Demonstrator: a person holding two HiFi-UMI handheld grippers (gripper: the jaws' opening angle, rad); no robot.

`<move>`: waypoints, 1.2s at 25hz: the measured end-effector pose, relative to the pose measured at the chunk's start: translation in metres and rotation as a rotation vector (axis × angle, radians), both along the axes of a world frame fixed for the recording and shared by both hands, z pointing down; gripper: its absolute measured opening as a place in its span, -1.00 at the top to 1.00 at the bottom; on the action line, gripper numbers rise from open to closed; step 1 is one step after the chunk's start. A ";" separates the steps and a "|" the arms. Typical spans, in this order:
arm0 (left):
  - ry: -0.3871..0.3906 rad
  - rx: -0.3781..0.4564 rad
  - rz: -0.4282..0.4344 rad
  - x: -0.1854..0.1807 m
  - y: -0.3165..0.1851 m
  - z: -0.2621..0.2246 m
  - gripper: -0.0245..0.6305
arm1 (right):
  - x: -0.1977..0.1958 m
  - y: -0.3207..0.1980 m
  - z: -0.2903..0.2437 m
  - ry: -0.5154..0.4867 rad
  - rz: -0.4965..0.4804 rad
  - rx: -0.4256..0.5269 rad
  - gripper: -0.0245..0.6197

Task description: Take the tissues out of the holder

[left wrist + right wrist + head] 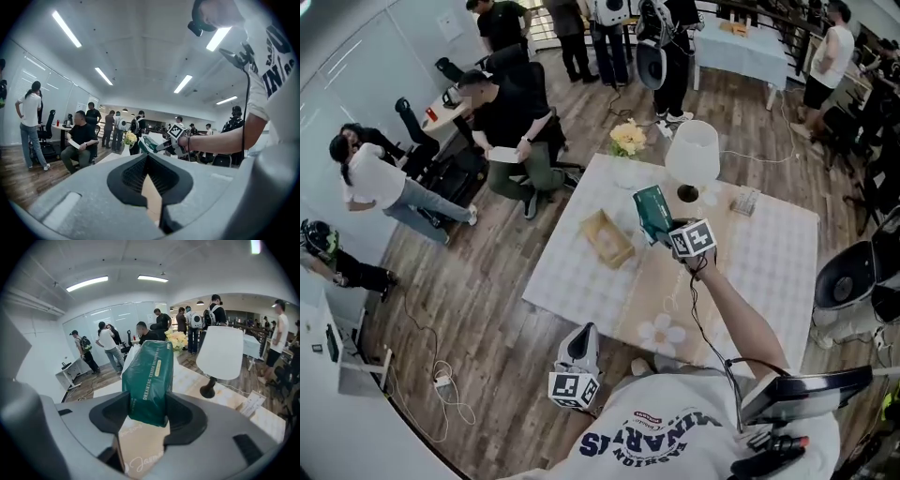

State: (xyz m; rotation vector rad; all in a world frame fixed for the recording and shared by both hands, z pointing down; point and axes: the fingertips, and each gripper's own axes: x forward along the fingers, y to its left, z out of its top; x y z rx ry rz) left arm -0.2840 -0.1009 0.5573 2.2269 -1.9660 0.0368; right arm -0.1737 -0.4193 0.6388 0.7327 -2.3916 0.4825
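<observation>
Hanging just off the near edge of the table [773, 281], close to the person's chest, the left gripper [148, 158] has its jaws drawn together with nothing between them, and it points out across the table. A tan runner [652, 295] crosses the white checked cloth from the near edge toward the far one, with a white daisy shape [661, 333] near its near end.

Farther in, over the middle of the table, the right gripper [148, 401] is held out on an outstretched arm and tilted downward. Its jaws are clamped on the lower end of a green tissue pack [149, 376]. The pack stands up out of the jaws, raised clear of the cloth and fully out of the holder [607, 238]. That holder, a tan box, lies on the cloth left of the runner toward the left edge, apart from the pack and touched by neither gripper.

Near the far edge a white lamp [692, 152] stands on a dark foot. A bunch of pale flowers [628, 138] sits at the far left corner, and a small card [745, 201] lies to the lamp's right. Past the table a seated person [511, 122] and others standing occupy the wooden floor [487, 309].
</observation>
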 end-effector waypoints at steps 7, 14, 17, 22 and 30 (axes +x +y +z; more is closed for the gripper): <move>-0.013 0.003 0.156 0.047 -0.033 -0.005 0.92 | 0.100 -0.013 0.014 0.022 0.165 -0.015 0.19; -0.010 0.018 0.264 0.080 -0.057 -0.007 0.92 | 0.148 -0.013 0.020 0.022 0.249 -0.017 0.19; -0.011 0.013 0.286 0.087 -0.060 -0.005 0.92 | 0.156 -0.013 0.024 0.020 0.265 -0.024 0.19; -0.012 0.005 0.271 0.082 -0.059 -0.005 0.92 | 0.153 -0.013 0.032 0.015 0.262 -0.048 0.19; -0.016 -0.027 0.218 0.066 -0.045 0.001 0.92 | 0.151 -0.005 0.101 0.015 0.325 -0.211 0.19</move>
